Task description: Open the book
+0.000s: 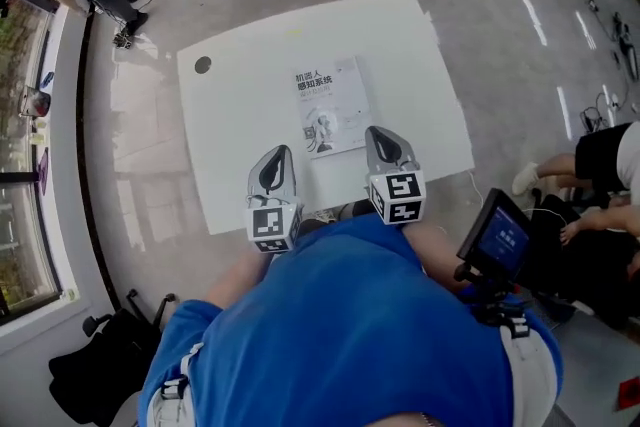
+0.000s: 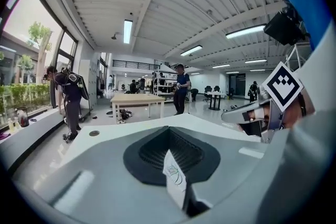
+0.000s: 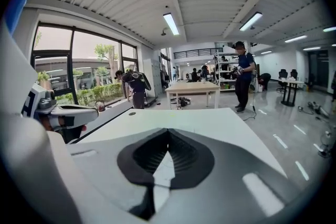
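- Blue cloth shirt [image 1: 350, 325] on the person is closest to us and fills the bottom of the head view.
- Just past it, two grey grippers stick out over the big white table [image 1: 240, 165]. Each has a black-and-white marker cube at its back.
- The left gripper [image 1: 281, 151] has its two jaws pressed together at the tips. Nothing is pinched between them. Its tip is near the book's near left corner.
- The right gripper [image 1: 386, 131] has its jaws pressed together too, and it holds nothing. Its tip is just beside the book's near right corner. I cannot tell if it touches the book.
- The thin white and grey paper book [image 1: 330, 105] lies flat on the table. It is closed, with its cover up and dark print at the top. It lies between the two gripper tips and a little past them.
- A small dark round hole [image 1: 203, 65] is in the table's far left corner.
- The table stands on a shiny grey floor [image 1: 500, 45].
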{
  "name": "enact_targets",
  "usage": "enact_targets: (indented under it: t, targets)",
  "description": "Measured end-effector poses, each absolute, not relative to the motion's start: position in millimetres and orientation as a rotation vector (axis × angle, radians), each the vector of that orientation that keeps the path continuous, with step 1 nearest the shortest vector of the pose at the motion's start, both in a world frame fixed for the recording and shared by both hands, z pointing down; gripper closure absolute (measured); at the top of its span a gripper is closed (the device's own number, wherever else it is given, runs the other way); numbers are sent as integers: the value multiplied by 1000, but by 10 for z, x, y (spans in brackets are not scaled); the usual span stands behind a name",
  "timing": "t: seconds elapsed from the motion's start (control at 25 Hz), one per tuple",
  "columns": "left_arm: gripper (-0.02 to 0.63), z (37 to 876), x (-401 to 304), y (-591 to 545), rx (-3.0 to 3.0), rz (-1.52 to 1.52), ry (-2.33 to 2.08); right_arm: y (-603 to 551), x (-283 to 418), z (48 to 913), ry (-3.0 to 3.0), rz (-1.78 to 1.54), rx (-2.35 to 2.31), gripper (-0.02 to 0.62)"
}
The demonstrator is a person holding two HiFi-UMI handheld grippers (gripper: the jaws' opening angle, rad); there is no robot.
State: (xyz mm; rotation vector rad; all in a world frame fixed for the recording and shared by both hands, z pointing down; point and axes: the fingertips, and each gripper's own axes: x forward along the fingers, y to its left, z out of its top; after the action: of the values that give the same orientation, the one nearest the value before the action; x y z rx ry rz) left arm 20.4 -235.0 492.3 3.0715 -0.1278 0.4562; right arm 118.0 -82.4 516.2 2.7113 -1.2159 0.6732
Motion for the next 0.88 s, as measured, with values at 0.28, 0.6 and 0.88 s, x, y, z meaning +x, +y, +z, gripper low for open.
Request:
enact_targets:
  t: [0.28, 0.6, 0.88]
  targets:
    - [600, 5311, 312, -2450, 3057, 546, -54, -780, 1246, 5558, -1109, 824, 2700, 591]
    - [600, 5819, 404, -2375, 3037, 736, 13, -710, 1402, 5944, -1057, 946, 2664, 589]
    - [600, 6246, 467, -2250, 3002, 921, 70, -716, 1523, 6301, -1076, 1101, 2592, 534]
